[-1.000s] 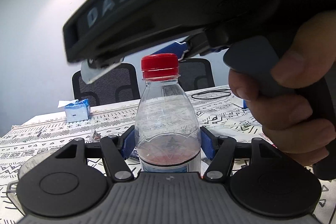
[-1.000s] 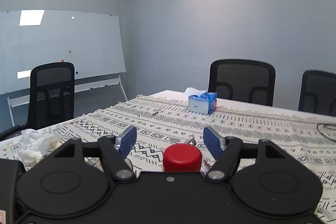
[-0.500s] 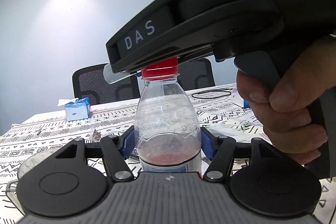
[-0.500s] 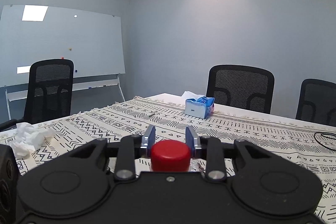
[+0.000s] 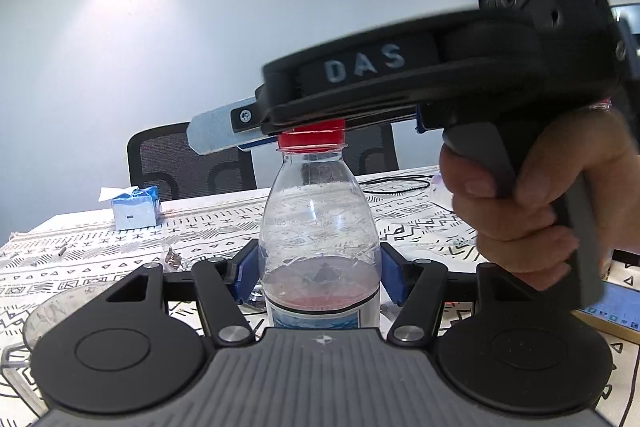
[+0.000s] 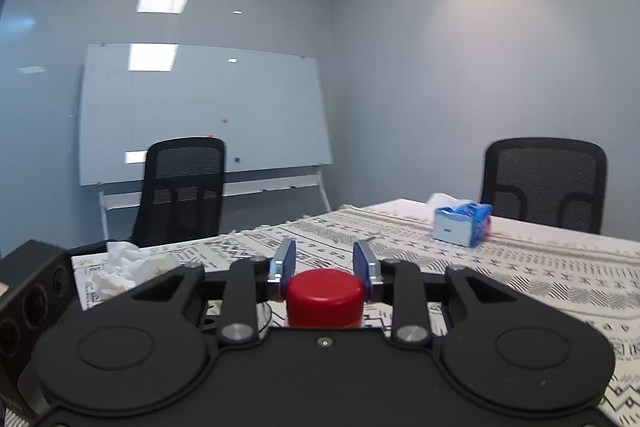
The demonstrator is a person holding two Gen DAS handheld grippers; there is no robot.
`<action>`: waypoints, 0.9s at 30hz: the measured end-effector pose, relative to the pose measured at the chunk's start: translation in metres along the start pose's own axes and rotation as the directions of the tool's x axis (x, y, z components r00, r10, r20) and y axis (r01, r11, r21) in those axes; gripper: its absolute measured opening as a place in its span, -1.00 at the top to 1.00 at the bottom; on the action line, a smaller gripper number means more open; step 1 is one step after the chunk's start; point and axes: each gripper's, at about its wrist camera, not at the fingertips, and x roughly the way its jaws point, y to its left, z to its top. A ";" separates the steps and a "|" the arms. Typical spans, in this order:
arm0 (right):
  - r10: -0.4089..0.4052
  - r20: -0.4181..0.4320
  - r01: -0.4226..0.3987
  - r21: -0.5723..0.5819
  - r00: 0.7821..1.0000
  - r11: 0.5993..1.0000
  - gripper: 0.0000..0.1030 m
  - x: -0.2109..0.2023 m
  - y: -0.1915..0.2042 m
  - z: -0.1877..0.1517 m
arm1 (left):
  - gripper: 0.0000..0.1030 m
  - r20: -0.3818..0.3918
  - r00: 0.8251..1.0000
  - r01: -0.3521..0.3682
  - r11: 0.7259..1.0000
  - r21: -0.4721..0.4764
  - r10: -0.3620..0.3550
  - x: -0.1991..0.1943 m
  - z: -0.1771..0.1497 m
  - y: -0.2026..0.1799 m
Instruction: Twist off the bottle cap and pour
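Cap (image 6: pixel 325 297) clamped in right hand-held gripper (image 6: pixel 325 267)

My left gripper (image 5: pixel 318 273) pads press both sides of bottle (image 5: pixel 319 239); no gap there. Right gripper (image 6: pixel 323 265) lies across top, clamped on red cap (image 6: pixel 324 297), blocking approach from above. Right hand (image 5: pixel 536 203) crowds bottle's right side. Clear cup (image 5: pixel 48 319) sits low at my left, near left finger. Tissue box (image 5: pixel 134 213) well back; open cloth between. Crumpled tissues (image 6: pixel 120 267) beside right gripper's left. 2 chairs (image 6: pixel 182 187) beyond table edge.
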 end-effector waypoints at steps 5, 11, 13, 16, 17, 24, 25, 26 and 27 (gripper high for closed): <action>-0.200 -0.027 0.200 0.000 0.979 0.980 0.20 -0.006 0.026 0.005 | -0.14 -0.002 1.000 -0.008 1.000 -0.005 0.008 -0.004 0.001 -0.003; -0.258 -0.026 0.257 -0.046 0.966 0.965 0.27 -0.008 0.038 0.002 | -0.14 -0.002 1.000 -0.018 1.000 -0.007 0.018 -0.006 0.002 -0.007; -0.258 -0.025 0.256 -0.047 0.966 0.965 0.34 -0.006 0.039 0.000 | -0.14 -0.001 1.000 -0.020 1.000 -0.009 0.020 -0.005 0.002 -0.006; -0.257 -0.009 0.256 -0.051 0.966 0.965 0.35 -0.005 0.040 -0.003 | -0.13 -0.002 1.000 -0.017 1.000 -0.020 0.017 -0.003 0.002 -0.004; -0.252 -0.006 0.251 -0.051 0.968 0.967 0.35 -0.005 0.039 -0.004 | -0.13 -0.003 1.000 -0.020 1.000 -0.022 0.020 -0.003 0.002 -0.003; -0.175 -0.030 0.175 -0.014 0.984 0.984 0.28 -0.005 0.027 0.002 | -0.14 0.001 1.000 -0.016 0.999 -0.039 0.016 -0.003 0.002 0.000; -0.174 -0.032 0.174 -0.011 0.984 0.985 0.30 -0.005 0.026 0.003 | -0.14 0.001 1.000 -0.016 0.999 -0.039 0.016 -0.004 0.001 0.000; -0.177 -0.037 0.177 -0.009 0.983 0.984 0.28 -0.004 0.025 0.006 | -0.14 0.001 1.000 -0.017 0.999 -0.038 0.017 -0.004 0.001 0.000; -0.179 -0.040 0.179 -0.008 0.983 0.984 0.28 -0.004 0.025 0.007 | -0.14 0.001 1.000 -0.017 0.999 -0.037 0.017 -0.005 0.001 -0.001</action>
